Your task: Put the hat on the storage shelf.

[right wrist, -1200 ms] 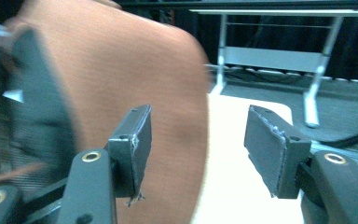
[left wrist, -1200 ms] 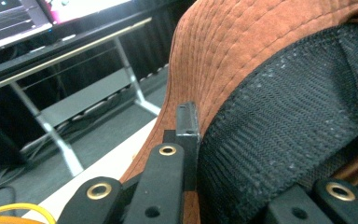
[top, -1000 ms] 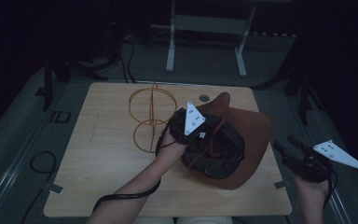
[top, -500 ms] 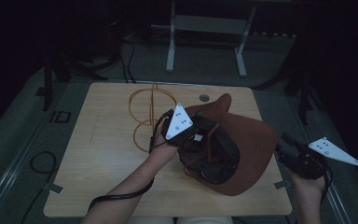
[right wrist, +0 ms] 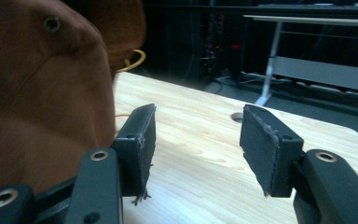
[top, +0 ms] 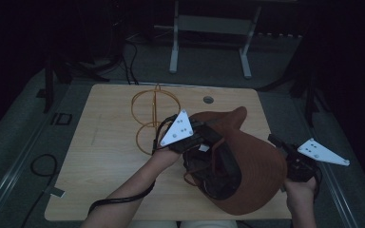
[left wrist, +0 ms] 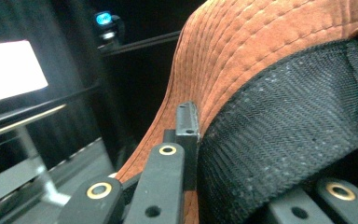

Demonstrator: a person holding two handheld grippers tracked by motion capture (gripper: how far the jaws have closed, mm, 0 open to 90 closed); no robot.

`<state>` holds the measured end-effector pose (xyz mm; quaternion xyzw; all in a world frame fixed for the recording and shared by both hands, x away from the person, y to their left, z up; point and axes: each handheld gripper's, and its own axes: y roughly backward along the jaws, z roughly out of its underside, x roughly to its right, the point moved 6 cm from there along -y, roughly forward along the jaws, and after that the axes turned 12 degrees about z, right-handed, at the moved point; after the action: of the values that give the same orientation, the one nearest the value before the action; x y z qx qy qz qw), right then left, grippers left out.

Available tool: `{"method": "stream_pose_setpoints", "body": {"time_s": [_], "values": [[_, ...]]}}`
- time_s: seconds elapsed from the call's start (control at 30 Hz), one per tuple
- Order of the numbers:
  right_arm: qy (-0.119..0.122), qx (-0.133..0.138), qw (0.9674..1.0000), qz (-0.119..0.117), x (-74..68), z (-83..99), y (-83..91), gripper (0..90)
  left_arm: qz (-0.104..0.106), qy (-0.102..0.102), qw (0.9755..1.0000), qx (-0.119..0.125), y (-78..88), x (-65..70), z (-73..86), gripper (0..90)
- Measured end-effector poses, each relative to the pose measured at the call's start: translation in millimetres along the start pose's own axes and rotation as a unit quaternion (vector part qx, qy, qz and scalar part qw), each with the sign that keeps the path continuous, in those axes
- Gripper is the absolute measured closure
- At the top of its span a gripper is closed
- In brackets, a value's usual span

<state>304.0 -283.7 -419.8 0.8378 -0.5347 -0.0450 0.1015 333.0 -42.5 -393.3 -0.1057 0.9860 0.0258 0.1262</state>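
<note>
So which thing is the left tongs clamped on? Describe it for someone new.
On the wooden table, right of the gold wire stand, lies a rust-brown hat with a black lining. The left tongs pinch its edge. It is the one soft cloth thing there.

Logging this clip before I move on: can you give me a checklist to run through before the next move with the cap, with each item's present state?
1. Left gripper has its jaws shut on the cap at the brim edge: ok.
2. Cap is turned with its dark inside facing up: ok.
3. Right gripper has open jaws with nothing between them: ok.
4. Right gripper has reached the cap: not ok; it sits beside the cap's outer side, and contact cannot be told.
5. Wire stand stands upright on the table: ok.
6. Cap is apart from the wire stand: cannot tell, the left gripper hides the gap.
</note>
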Motion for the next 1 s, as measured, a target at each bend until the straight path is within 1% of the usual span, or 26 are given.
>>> {"method": "stream_pose_setpoints", "body": {"time_s": [0.03, 0.13, 0.17, 0.2, 0.27, 0.3, 0.37, 0.43, 0.53, 0.57, 0.6, 0.63, 0.67, 0.77, 0.83, 0.9, 0.93, 1.0], "values": [[0.002, 0.000, 1.0000, -0.005, -2.9, -0.4, -0.4, 45.2, 0.009, -0.001, 1.0000, 0.003, -2.1, 2.4, -0.5, 86.6], [0.009, 0.001, 0.9997, -0.024, -12.6, -0.5, -1.0, 45.2, 0.034, 0.003, 0.9992, 0.022, -6.2, 7.9, -3.5, 86.5], [0.011, 0.004, 0.9994, -0.034, -16.0, -0.3, -0.8, 45.2, 0.047, 0.003, 0.9984, 0.031, -7.1, 9.8, -4.8, 86.5], [0.013, 0.008, 0.9989, -0.045, -19.7, -0.5, -0.6, 45.2, 0.054, -0.002, 0.9979, 0.035, -8.1, 11.3, -5.8, 86.5], [0.018, 0.014, 0.9974, -0.068, -28.2, -0.8, -0.1, 45.2, 0.065, 0.000, 0.9972, 0.037, -11.2, 13.1, -7.0, 86.6], [0.022, 0.016, 0.9966, -0.077, -32.9, -1.3, -0.3, 45.1, 0.067, 0.001, 0.9970, 0.038, -12.6, 13.7, -7.5, 86.5], [0.026, 0.018, 0.9950, -0.095, -41.4, -2.3, -1.9, 44.0, 0.075, 0.008, 0.9960, 0.047, -15.3, 14.6, -8.7, 86.5], [0.029, 0.022, 0.9933, -0.110, -47.9, -3.8, -3.9, 43.4, 0.075, 0.009, 0.9959, 0.050, -17.1, 15.1, -8.9, 86.5], [0.034, 0.023, 0.9919, -0.120, -53.6, -5.9, -6.3, 42.3, 0.082, 0.019, 0.9945, 0.063, -18.0, 14.6, -8.8, 86.4], [0.035, 0.024, 0.9913, -0.124, -55.3, -6.6, -6.7, 42.1, 0.086, 0.023, 0.9936, 0.070, -18.0, 14.4, -9.0, 86.4], [0.035, 0.024, 0.9913, -0.124, -55.3, -6.6, -6.7, 42.1, 0.086, 0.023, 0.9936, 0.070, -18.0, 14.4, -9.0, 86.4], [0.036, 0.024, 0.9906, -0.129, -56.9, -7.3, -7.3, 41.4, 0.094, 0.026, 0.9926, 0.072, -19.8, 15.8, -9.2, 86.4], [0.042, 0.026, 0.9896, -0.135, -60.9, -8.2, -8.7, 39.9, 0.100, 0.025, 0.9919, 0.074, -21.1, 17.5, -9.6, 86.4], [0.051, 0.030, 0.9881, -0.142, -65.9, -9.1, -11.4, 39.1, 0.118, 0.019, 0.9905, 0.068, -26.8, 23.9, -9.1, 86.3], [0.053, 0.030, 0.9875, -0.145, -68.6, -9.9, -13.1, 41.8, 0.124, 0.018, 0.9900, 0.065, -30.4, 27.0, -8.5, 86.3], [0.054, 0.034, 0.9861, -0.153, -71.0, -10.8, -13.3, 43.5, 0.127, 0.026, 0.9889, 0.072, -31.4, 27.3, -8.8, 86.3], [0.054, 0.035, 0.9860, -0.154, -71.5, -11.1, -13.1, 46.0, 0.126, 0.028, 0.9891, 0.070, -31.8, 26.8, -8.6, 86.3], [0.050, 0.037, 0.9849, -0.161, -72.2, -11.2, -13.2, 50.0, 0.132, 0.032, 0.9879, 0.076, -32.1, 26.6, -9.0, 86.3]]}}
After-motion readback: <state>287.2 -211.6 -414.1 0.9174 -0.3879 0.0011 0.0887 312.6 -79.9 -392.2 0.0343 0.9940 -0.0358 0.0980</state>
